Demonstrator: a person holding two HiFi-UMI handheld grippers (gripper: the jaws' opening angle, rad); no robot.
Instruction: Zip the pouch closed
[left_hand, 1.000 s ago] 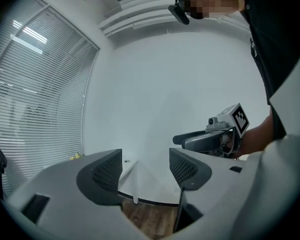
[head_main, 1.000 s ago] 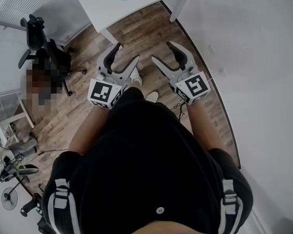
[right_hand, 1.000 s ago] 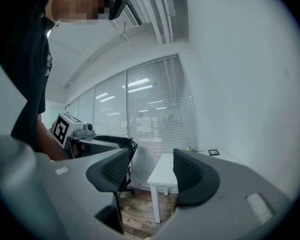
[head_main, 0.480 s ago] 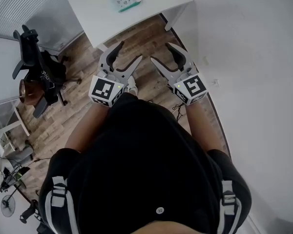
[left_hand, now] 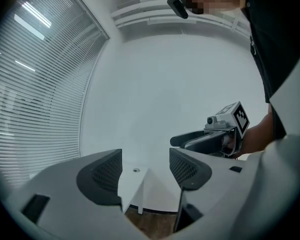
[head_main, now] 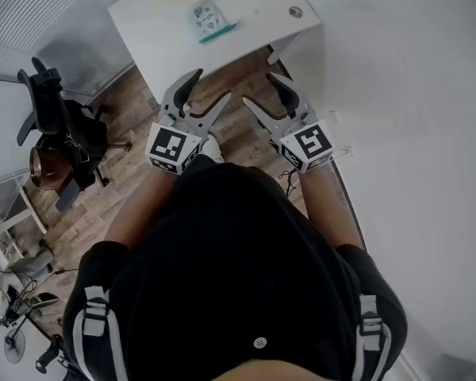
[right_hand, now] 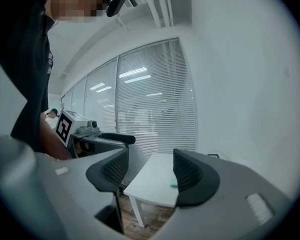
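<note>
Short of the tabletop, left gripper and right gripper point forward, fingers spread and empty, apparently readied for reaching the pouch.

Person wears black short-sleeved top, small pale button low at centre, black shoulder straps with pale stripes. Left tongs, right tongs: grey bodies, dark ribbed pads, each with white marker cube printed in black squares.
</note>
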